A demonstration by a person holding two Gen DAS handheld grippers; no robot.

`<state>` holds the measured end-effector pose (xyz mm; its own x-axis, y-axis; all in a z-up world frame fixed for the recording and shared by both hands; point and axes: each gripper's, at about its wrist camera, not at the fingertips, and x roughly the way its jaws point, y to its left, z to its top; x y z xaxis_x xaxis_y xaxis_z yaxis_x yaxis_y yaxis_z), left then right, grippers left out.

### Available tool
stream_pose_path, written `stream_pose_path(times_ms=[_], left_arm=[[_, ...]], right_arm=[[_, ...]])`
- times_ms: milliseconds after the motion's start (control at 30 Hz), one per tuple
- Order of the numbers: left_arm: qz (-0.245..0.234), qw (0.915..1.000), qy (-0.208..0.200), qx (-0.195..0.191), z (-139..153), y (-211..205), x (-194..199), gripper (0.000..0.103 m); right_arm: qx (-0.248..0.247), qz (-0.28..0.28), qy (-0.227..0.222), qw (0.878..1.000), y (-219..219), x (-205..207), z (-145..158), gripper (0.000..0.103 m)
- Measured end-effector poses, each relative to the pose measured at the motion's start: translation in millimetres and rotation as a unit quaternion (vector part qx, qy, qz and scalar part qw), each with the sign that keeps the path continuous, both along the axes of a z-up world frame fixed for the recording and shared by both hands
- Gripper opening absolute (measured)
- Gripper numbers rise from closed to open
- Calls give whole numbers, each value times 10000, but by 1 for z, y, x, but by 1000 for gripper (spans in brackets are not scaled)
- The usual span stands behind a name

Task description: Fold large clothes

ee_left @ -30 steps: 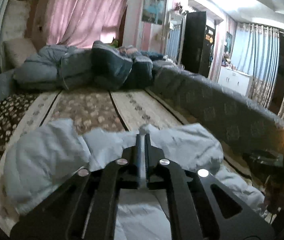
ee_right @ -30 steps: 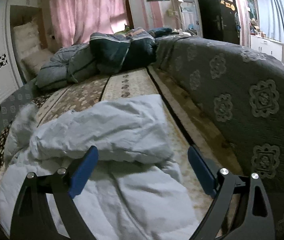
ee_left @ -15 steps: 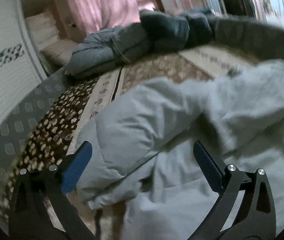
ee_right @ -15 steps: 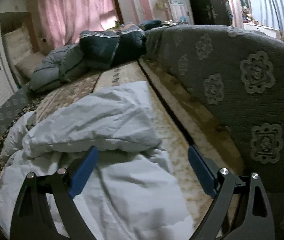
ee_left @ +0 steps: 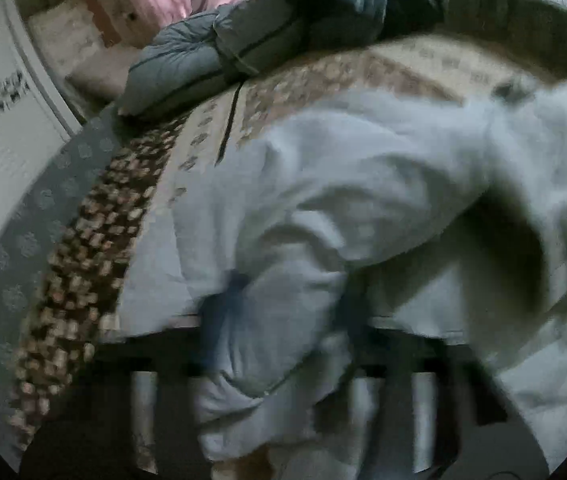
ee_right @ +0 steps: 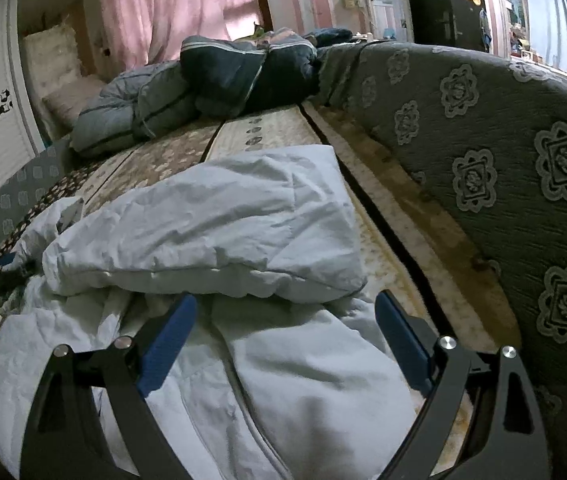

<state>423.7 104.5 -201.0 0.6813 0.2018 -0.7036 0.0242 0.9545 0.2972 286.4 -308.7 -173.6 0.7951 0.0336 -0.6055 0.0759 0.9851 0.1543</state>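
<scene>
Left tongs (ee_left: 279, 312): badly blurred, pale jacket (ee_left: 363, 184) bunched between the fingers at lower centre; can't tell if they're clamped on it. Jacket lies crumpled on the bed (ee_right: 267, 136), filling the centre of both views.

Right tongs (ee_right: 283, 332): wide apart, holding nothing, low over the jacket's near panel.

Risks: puffy fabric likely slips from a shallow pinch; one-sided lift would skew the fold.

Around: pile of dark quilts (ee_right: 219, 80) upper centre, well apart. Grey patterned sofa back (ee_right: 523, 168) hems in the right edge, limiting spread.
</scene>
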Motion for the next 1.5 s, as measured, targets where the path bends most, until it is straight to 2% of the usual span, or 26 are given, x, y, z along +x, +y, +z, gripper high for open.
stream_pose_path(times_ms=[100,167,267,333,367,433,467,500,533,567,600,633,700,767,867,1033,1100,1200,1300,1333,1367,1400,1467,1500], left_arm=[[-118,9969,-323,-706,29,-4,-12,15],[-362,9929,-597,-958,51,-19,-25,14],[-914,9818,-1122,-1229,88,-59,-54,14],[-1411,9705,-1358,-1407,107,-91,-74,14],[-1632,9652,-1414,-1475,113,-106,-83,14],[-1951,9569,-1279,-1732,113,-136,-89,18],[-2082,9542,-1076,-1859,106,-151,-90,25],[-2175,9541,-837,-1879,94,-166,-91,37],[-2149,9567,-723,-1825,84,-175,-93,44],[-1998,9608,-637,-1811,70,-183,-96,67],[-1873,9603,-600,-1980,58,-187,-100,85],[-1796,9580,-619,-2147,51,-192,-102,88],[-1701,9551,-587,-2352,40,-195,-114,90],[-1613,9573,-615,-2320,36,-194,-123,92],[-1554,9620,-863,-2073,50,-190,-129,95],[-1339,9732,-1355,-1285,85,-163,-133,100],[-1232,9769,-1397,-1043,90,-148,-129,100],[-994,9814,-1358,-927,91,-122,-123,100],[-700,9844,-1280,-987,91,-88,-119,100],[-623,9852,-1267,-970,91,-84,-118,100],[-537,9860,-1255,-958,91,-79,-116,100],[-459,9864,-1235,-982,91,-72,-112,100],[-359,9867,-1232,-994,91,-65,-108,100],[-300,9868,-1239,-997,94,-59,-105,100]], right_arm=[[63,21,-16,10000,1,3,0,91],[94,40,-40,9999,1,4,2,91],[128,60,-139,9998,0,3,8,91],[126,50,-226,9997,-5,2,14,91],[125,33,-253,9996,-7,1,17,91],[163,-40,-282,9995,-15,2,21,91],[191,-84,-282,9994,-18,2,23,91],[220,-118,-267,9993,-21,2,24,91],[292,-137,-231,9992,-23,0,25,91],[403,-117,-224,9989,-25,-2,26,91],[504,-71,-231,9984,-26,-5,26,91],[550,-11,-237,9982,-26,-9,26,91],[536,45,-224,9983,-26,-14,25,91],[558,107,-193,9982,-26,-13,23,91],[604,136,-171,9979,-22,-7,24,91],[762,308,-186,9964,2,3,25,91],[816,365,-142,9959,17,8,23,91],[796,486,-57,9956,37,16,17,91],[782,732,214,9940,62,33,4,90],[880,856,321,9919,66,39,0,86],[991,984,431,9893,70,45,-5,53],[978,1015,515,9887,73,50,-8,30],[874,1116,340,9893,70,55,3,10],[717,1072,136,9916,66,54,17,7]])
